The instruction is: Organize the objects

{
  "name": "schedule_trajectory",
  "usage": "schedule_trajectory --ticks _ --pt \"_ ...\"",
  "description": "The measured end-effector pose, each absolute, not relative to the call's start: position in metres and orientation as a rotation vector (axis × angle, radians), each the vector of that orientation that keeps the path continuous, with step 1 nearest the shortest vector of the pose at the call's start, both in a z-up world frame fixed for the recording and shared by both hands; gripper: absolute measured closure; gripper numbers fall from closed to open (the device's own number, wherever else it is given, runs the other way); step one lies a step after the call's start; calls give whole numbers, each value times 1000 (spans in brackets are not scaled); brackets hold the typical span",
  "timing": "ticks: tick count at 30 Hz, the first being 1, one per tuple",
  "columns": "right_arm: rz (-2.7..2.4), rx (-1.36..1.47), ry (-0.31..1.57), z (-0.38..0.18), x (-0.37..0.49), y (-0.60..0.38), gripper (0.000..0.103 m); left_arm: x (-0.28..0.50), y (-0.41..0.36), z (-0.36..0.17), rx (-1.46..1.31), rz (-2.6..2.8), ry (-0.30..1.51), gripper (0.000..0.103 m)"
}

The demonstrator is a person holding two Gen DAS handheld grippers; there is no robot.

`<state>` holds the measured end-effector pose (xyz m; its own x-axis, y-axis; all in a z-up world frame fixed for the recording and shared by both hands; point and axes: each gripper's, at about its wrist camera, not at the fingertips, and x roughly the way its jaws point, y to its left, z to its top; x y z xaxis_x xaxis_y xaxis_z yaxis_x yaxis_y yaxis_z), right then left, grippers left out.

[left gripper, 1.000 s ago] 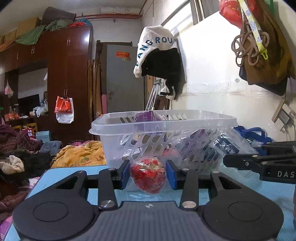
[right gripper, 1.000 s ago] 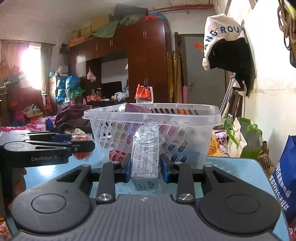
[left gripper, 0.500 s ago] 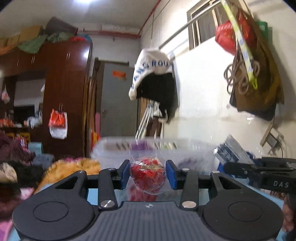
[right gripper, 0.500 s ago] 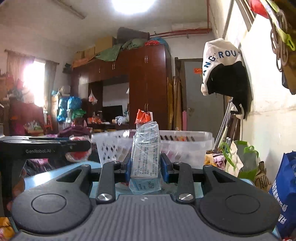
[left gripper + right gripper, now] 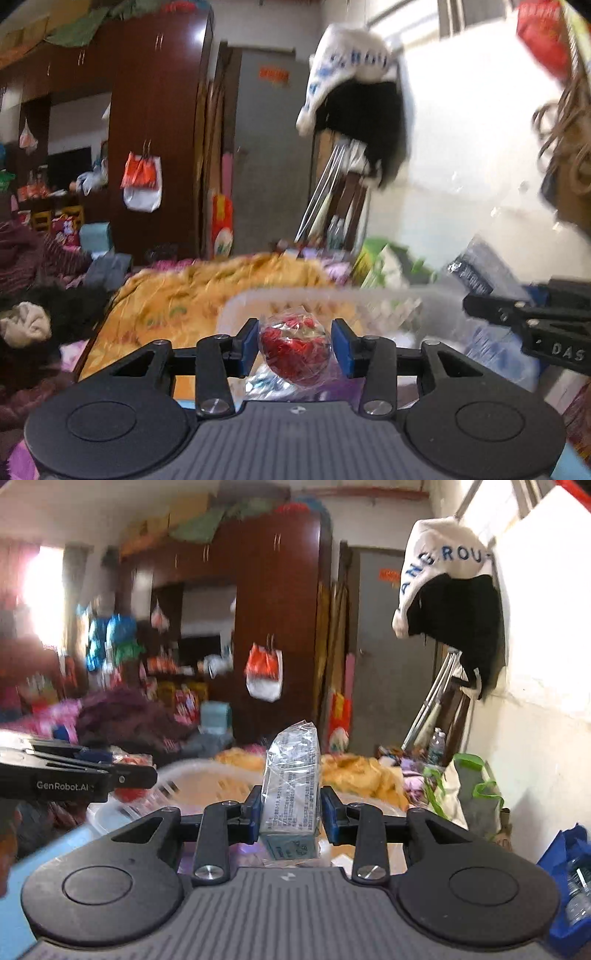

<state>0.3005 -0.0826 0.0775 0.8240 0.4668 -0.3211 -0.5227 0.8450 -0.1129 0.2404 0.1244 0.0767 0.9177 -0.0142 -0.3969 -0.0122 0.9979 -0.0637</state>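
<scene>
Gripping 1 red packet, 1 clear pack; 1 basket.

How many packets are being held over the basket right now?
2: a red packet in the left gripper, a clear printed packet in the right gripper. More may lie hidden in the basket.
</scene>
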Motion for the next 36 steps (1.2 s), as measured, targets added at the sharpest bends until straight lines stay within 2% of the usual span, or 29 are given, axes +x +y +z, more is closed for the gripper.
schedule_trajectory --ticks 1,2,3,5,8,12,15,22,36 --pt "522 -213 283 74 302 -80 43 245 126 70 -66 19 415 37" --pt "514 -215 270 71 300 -79 26 248 128 66 -67 25 417 29" --pt "515 -216 265 69 299 -79 21 248 129 61 -71 17 418 21" --pt "533 -195 250 70 293 -84 20 242 130 59 -93 -14 404 21" --pt "522 -148 192 76 275 -98 0 217 130 67 -85 -22 339 21" --pt "526 -78 163 88 250 -118 0 179 120 75 -23 1 280 0" --pt "470 -81 125 83 234 -128 0 166 114 71 -42 -46 306 0" --pt "495 -53 274 71 249 -142 0 166 96 56 -27 -48 376 0" --pt "457 -56 335 56 246 -145 0 160 84 46 8 -7 413 0"
